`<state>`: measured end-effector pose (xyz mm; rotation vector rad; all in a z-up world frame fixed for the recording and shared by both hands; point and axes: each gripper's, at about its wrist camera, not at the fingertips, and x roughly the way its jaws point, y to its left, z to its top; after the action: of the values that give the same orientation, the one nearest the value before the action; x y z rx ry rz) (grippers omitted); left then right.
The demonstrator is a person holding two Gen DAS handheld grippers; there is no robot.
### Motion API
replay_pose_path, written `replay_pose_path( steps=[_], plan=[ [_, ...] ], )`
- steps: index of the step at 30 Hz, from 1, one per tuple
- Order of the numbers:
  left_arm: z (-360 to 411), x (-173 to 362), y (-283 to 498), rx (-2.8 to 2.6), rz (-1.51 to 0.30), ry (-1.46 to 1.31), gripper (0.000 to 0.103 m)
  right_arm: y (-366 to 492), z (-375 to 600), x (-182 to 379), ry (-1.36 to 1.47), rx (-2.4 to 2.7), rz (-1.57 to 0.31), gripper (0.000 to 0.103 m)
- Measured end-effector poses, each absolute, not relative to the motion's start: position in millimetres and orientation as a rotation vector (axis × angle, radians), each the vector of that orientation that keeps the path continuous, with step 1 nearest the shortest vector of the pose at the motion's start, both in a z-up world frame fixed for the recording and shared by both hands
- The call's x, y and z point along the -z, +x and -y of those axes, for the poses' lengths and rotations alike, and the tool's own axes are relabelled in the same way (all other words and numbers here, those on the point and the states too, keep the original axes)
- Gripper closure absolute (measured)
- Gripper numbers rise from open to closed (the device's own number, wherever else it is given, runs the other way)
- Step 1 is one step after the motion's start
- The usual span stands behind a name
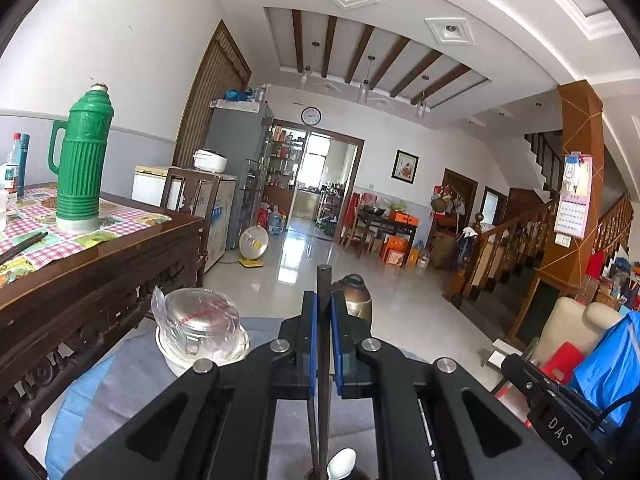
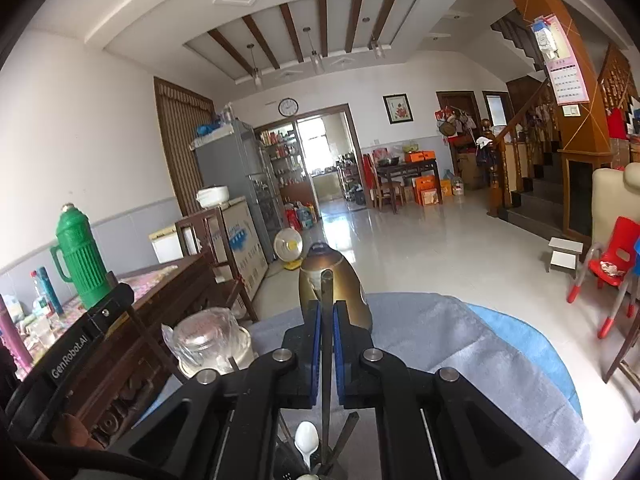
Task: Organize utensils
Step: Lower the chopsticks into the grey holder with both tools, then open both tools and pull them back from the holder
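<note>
My left gripper (image 1: 323,300) is shut on a dark chopstick (image 1: 323,280) that stands upright between its blue pads. Its lower end runs down toward a holder at the bottom edge, beside a white spoon (image 1: 342,464). My right gripper (image 2: 327,308) is shut on another dark chopstick (image 2: 326,284), also upright. Below it a white spoon (image 2: 307,446) and more dark chopsticks (image 2: 346,432) stick up from a holder at the frame's bottom edge. More chopsticks (image 1: 24,245) lie on the wooden table's cloth. The left gripper's body (image 2: 72,354) shows at left in the right wrist view.
A bronze kettle (image 2: 336,292) stands just beyond both grippers on a grey-blue cloth (image 2: 460,344). A plastic-wrapped glass jar (image 1: 200,322) sits to the left. A dark wooden table (image 1: 100,264) carries a green thermos (image 1: 82,160). Red child chairs (image 2: 612,264) stand right.
</note>
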<state>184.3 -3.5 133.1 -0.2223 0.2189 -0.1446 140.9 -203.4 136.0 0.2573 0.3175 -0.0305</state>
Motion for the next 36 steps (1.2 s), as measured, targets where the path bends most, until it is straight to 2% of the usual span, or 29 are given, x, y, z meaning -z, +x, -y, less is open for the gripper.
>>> replay_pose_path(
  steps=[15, 32, 35, 36],
  plan=[
    [-1.6, -94.5, 185.6, 0.165, -0.329, -0.235, 0.096, 161.1, 191.0, -114.5, 0.228, -0.004, -0.449, 0.097],
    [4.3, -82.6, 169.6, 0.273, -0.428, -0.123, 0.096, 179.0, 189.6, -97.6, 0.275, -0.076, -0.624, 0.094],
    [2.7, -81.9, 163.9, 0.311, -0.453, -0.099, 0.095, 177.1, 195.3, -98.8, 0.329, -0.105, -0.640, 0.093],
    [2.1, -82.2, 160.5, 0.314, -0.456, -0.082, 0.091, 176.0, 196.8, -99.3, 0.341, -0.110, -0.640, 0.092]
  ],
)
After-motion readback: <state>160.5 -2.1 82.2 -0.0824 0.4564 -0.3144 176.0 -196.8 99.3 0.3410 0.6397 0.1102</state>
